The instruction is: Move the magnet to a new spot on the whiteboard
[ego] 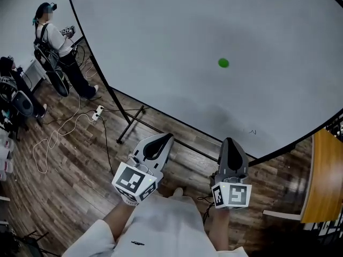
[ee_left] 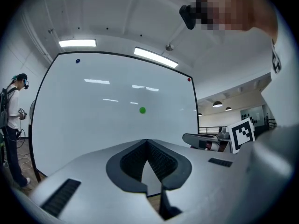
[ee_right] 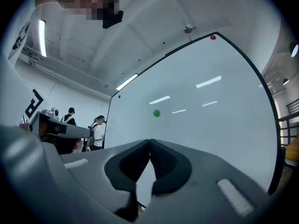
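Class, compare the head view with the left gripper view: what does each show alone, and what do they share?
Head view only: wooden floor, loose cables, the stand's foot. Left gripper view only: ceiling lights, a blue dot and a red dot in the top corners. Shared: whiteboard, green magnet, a bystander at left.

You stand in a large indoor work hall, most like a lab or a recording space. A wide whiteboard (ego: 214,25) on a black floor stand (ego: 128,125) fills the view ahead. The floor (ego: 64,197) is dark wood plank, crossed by loose white cables (ego: 53,138) near a power strip (ego: 97,113). To your left, a person (ego: 56,42) wears head gear and a strapped backpack. Strip lights (ee_left: 77,43) sit in a high, pale ceiling, and round hanging lamps (ee_left: 217,104) light a further area at right. A wooden tabletop (ego: 324,175) edges in at right.
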